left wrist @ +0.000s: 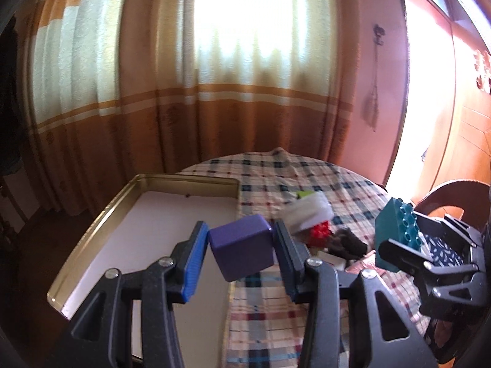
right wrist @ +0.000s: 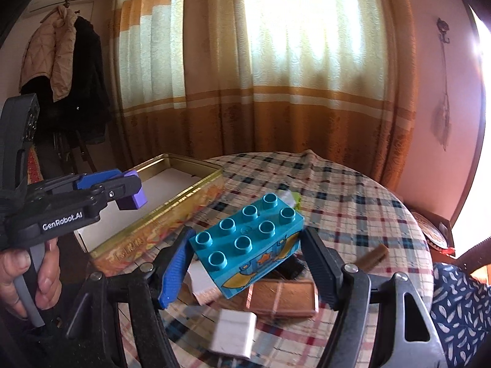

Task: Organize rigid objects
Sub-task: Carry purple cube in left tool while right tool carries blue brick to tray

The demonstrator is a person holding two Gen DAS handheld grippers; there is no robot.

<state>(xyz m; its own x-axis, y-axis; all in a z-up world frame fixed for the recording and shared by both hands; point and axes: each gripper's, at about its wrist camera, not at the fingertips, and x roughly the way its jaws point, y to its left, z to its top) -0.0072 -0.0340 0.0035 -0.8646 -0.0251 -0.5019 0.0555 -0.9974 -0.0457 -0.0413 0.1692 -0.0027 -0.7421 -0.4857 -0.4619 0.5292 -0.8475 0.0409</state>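
The purple block [left wrist: 242, 250] is clamped in the left gripper [left wrist: 239, 251], carried above the tabletop [left wrist: 307, 178] just right of the open tin [left wrist: 184, 181], which lies to its left and ahead. The teal brick [right wrist: 248, 239] (studs up, long axis slanting away) is clenched in the right gripper [right wrist: 245, 263], farther from the tin. The left hand looks nearer to unload first.

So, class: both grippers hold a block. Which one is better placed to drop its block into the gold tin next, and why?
Probably left. The left gripper holds the purple block right at the gold tin, over its near edge. The right gripper, holding the teal stud brick, is over the checked tablecloth, farther from the tin.
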